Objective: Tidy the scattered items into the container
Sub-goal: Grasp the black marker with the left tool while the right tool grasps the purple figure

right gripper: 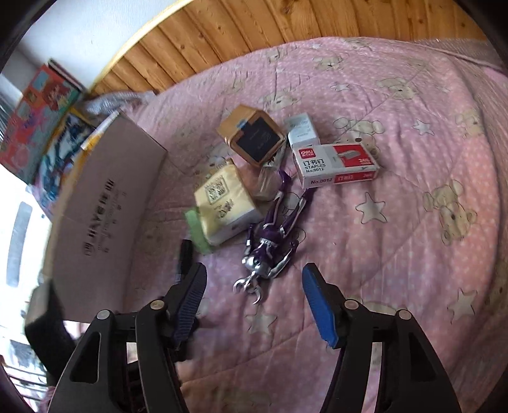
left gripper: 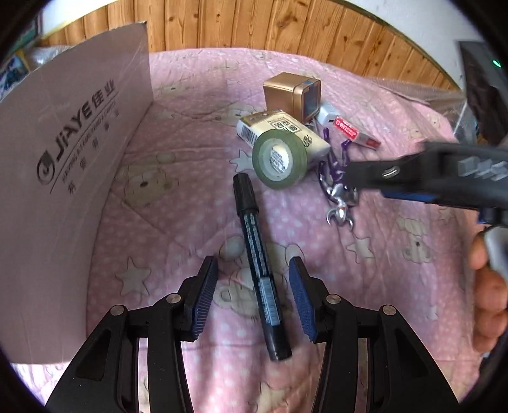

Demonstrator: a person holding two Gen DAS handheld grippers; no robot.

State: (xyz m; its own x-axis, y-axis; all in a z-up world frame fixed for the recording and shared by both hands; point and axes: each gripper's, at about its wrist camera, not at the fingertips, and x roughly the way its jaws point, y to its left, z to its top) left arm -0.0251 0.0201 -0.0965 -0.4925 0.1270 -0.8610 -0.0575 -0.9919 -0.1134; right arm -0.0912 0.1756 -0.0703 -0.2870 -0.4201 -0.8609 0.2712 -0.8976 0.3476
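A black marker (left gripper: 258, 265) lies on the pink quilt between the open fingers of my left gripper (left gripper: 253, 297), which is low over it and does not touch it. A green tape roll (left gripper: 280, 160) leans on a cream packet (left gripper: 285, 132). A purple and silver toy figure (right gripper: 270, 236) lies just ahead of my right gripper (right gripper: 254, 305), which is open and empty. In the left wrist view the right gripper (left gripper: 428, 174) hovers over the figure (left gripper: 338, 187). The cardboard box (left gripper: 63, 178) stands at the left.
A gold tin (right gripper: 252, 135), a red and white staples box (right gripper: 336, 166) and a small white box (right gripper: 301, 128) lie behind the figure. Books and bubble wrap (right gripper: 44, 127) sit beyond the cardboard box (right gripper: 101, 216). A wooden headboard (left gripper: 285, 25) bounds the far side.
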